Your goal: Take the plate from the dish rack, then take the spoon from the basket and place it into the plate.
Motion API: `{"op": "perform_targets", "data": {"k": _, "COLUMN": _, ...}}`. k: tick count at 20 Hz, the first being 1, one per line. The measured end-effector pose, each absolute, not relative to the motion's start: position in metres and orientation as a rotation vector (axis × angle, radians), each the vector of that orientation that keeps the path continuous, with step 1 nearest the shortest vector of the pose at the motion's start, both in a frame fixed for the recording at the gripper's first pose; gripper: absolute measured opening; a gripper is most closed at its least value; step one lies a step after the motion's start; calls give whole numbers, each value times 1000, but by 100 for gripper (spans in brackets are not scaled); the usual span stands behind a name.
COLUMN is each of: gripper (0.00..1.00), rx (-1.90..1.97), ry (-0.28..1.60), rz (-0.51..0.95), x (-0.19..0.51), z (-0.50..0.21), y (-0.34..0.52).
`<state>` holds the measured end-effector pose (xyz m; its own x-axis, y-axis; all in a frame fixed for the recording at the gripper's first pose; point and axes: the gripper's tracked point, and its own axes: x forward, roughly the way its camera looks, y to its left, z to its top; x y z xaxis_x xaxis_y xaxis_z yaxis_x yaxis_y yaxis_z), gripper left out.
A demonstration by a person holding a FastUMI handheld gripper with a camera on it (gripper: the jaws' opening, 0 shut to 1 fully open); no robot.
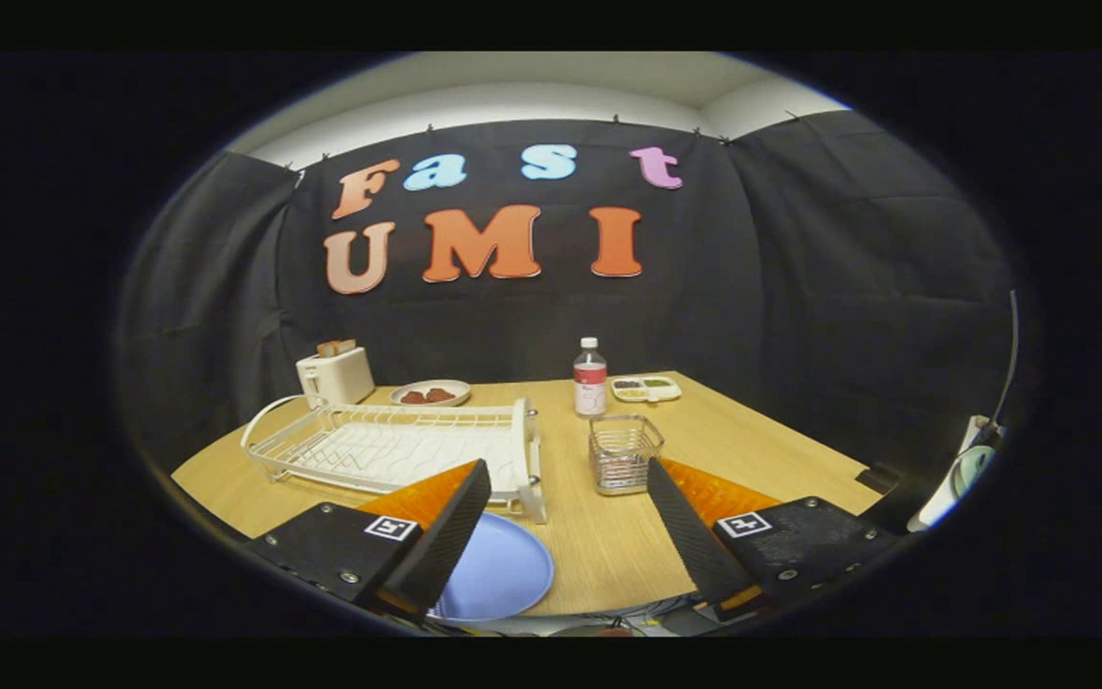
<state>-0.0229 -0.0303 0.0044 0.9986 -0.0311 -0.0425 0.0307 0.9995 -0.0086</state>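
A pale blue plate [498,572] lies flat on the wooden table [608,545], near its front edge, just in front of the white wire dish rack [388,445]. The left finger partly covers the plate. A small wire basket [624,452] stands beyond the right finger, to the right of the rack; something thin stands inside it, too small to make out as a spoon. My gripper [568,480] hovers above the table with its fingers wide apart and nothing between them.
At the back of the table stand a white toaster [335,374], a small plate of dark food [429,392], a plastic bottle [590,378] and a shallow tray [646,388]. Black cloth walls close the booth behind and at both sides.
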Motion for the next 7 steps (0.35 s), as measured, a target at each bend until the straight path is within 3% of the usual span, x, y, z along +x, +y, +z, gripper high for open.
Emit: {"op": "perform_targets", "data": {"k": 7, "gripper": 98, "rx": 4, "ry": 29, "rz": -107, "x": -17, "z": 6, "y": -64}}
